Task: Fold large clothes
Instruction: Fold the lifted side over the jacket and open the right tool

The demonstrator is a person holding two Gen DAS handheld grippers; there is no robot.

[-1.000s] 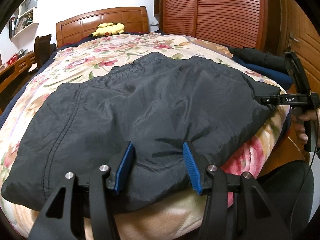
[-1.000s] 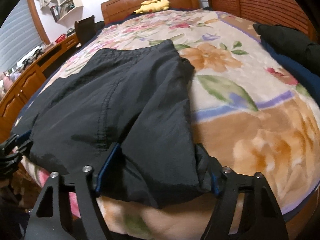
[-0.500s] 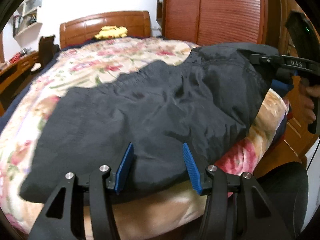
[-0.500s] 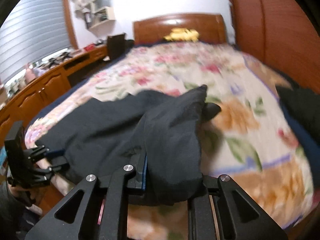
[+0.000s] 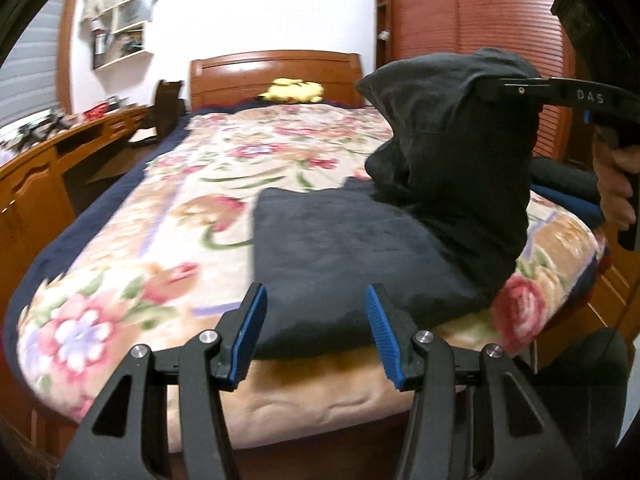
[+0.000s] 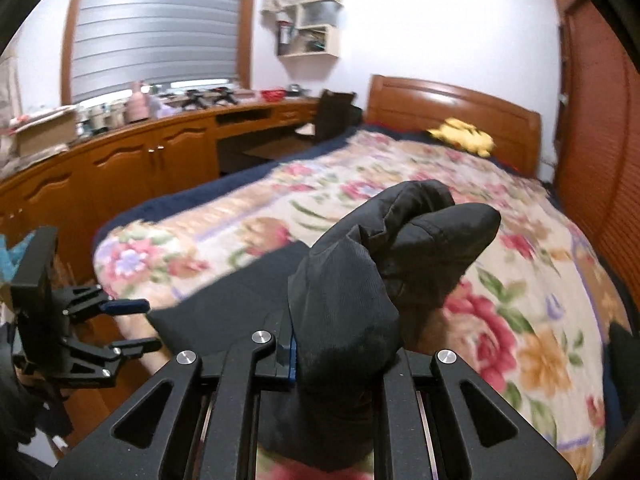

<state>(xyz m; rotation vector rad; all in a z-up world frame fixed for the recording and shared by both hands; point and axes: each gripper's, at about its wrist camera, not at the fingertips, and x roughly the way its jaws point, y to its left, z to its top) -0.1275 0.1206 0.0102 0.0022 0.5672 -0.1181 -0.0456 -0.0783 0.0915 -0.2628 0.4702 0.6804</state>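
A large black garment [image 5: 336, 248] lies on the floral bedspread [image 5: 168, 216] near the foot of the bed. My left gripper [image 5: 316, 328] is open, its blue pads just short of the garment's near edge, holding nothing. My right gripper [image 6: 340, 356] is shut on a bunched end of the garment [image 6: 384, 264] and holds it lifted above the bed. In the left wrist view the right gripper [image 5: 492, 88] shows at the upper right with the raised fabric [image 5: 460, 148] hanging from it. The left gripper [image 6: 128, 324] shows at the left edge of the right wrist view.
A yellow plush toy [image 5: 294, 90] sits by the wooden headboard [image 5: 276, 72]. Folded dark clothes [image 5: 564, 184] lie at the bed's right edge. A wooden desk with cabinets [image 6: 132, 168] runs along the left wall, and a red slatted wardrobe [image 5: 480, 12] stands on the right.
My right gripper closed on the garment's right end and lifted it up and leftward over the bed. My left gripper stayed open and drew slightly back from the garment's edge.
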